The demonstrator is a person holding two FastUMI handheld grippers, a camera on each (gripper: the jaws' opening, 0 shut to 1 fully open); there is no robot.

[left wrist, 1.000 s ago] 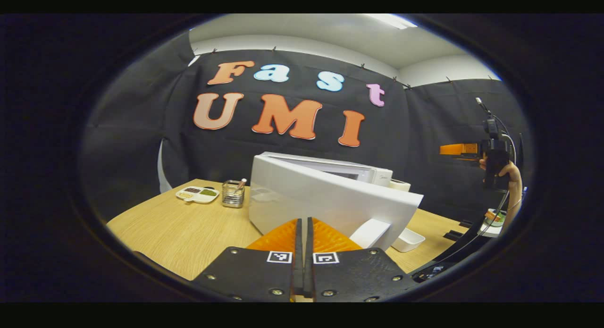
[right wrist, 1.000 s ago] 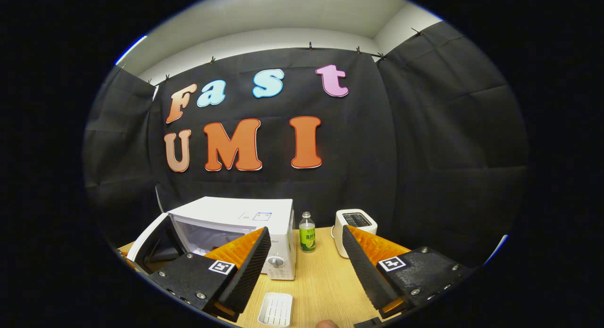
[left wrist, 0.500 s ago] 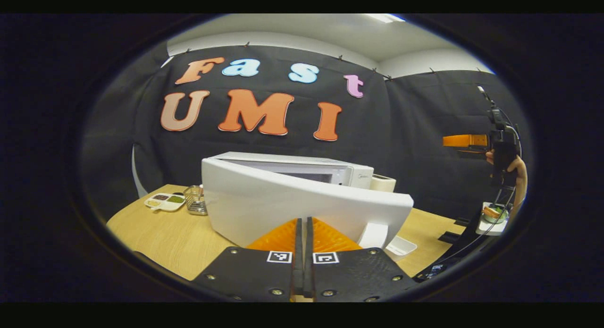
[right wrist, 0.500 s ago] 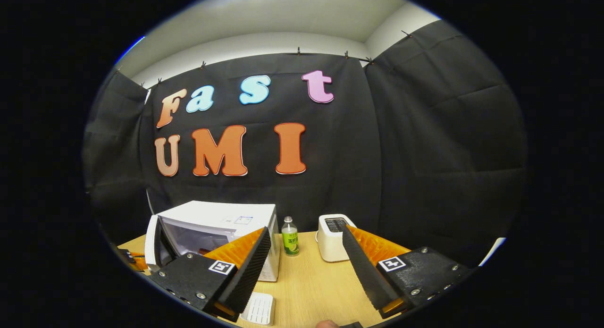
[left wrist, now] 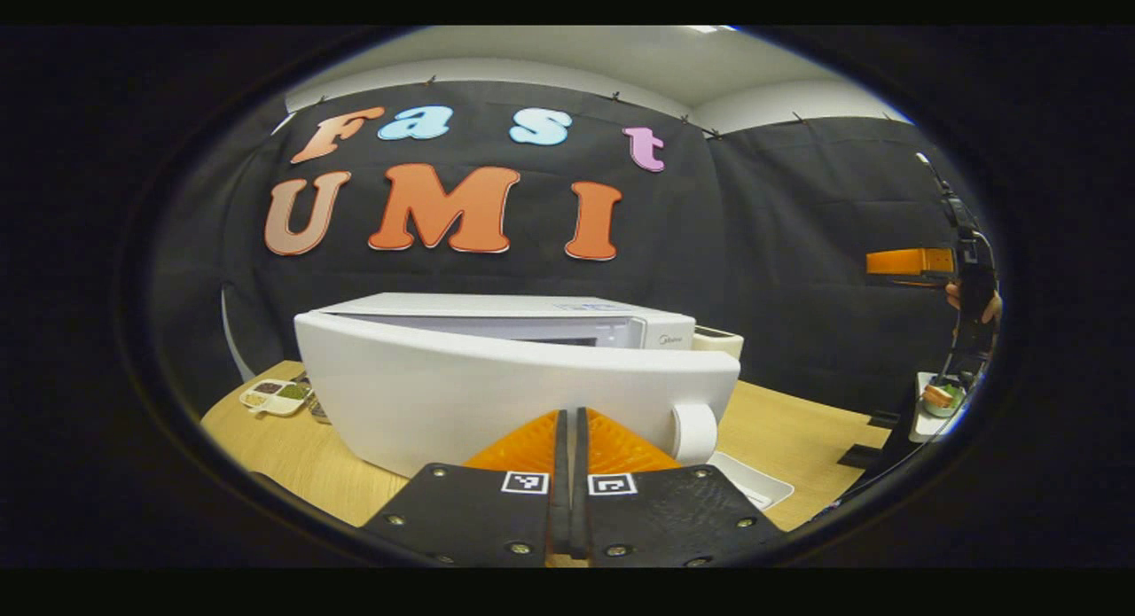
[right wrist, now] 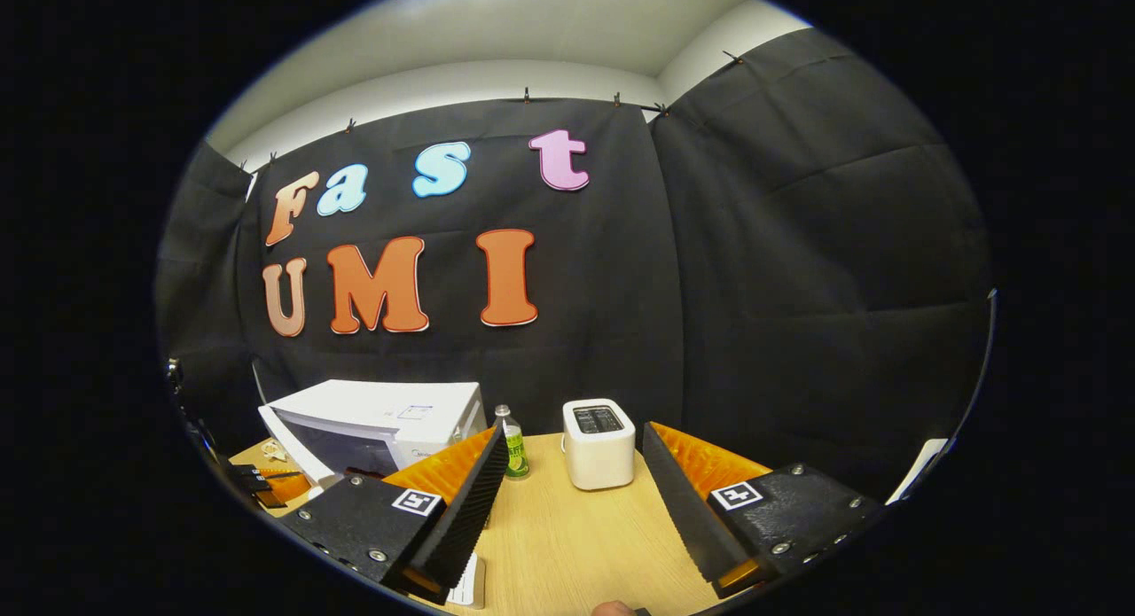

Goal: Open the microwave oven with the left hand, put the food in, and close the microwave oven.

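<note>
Microwave oven: set on table, door ajar. Left gripper: fingers pressed together against door, at 6 o'clock. Right gripper: fingers spread wide, nothing held.

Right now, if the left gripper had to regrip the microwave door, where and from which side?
Probably the white handle at the door's free right end, farthest from the hinge. It stands proud of the door face, so fingers could straddle it, coming in from the front.
</note>
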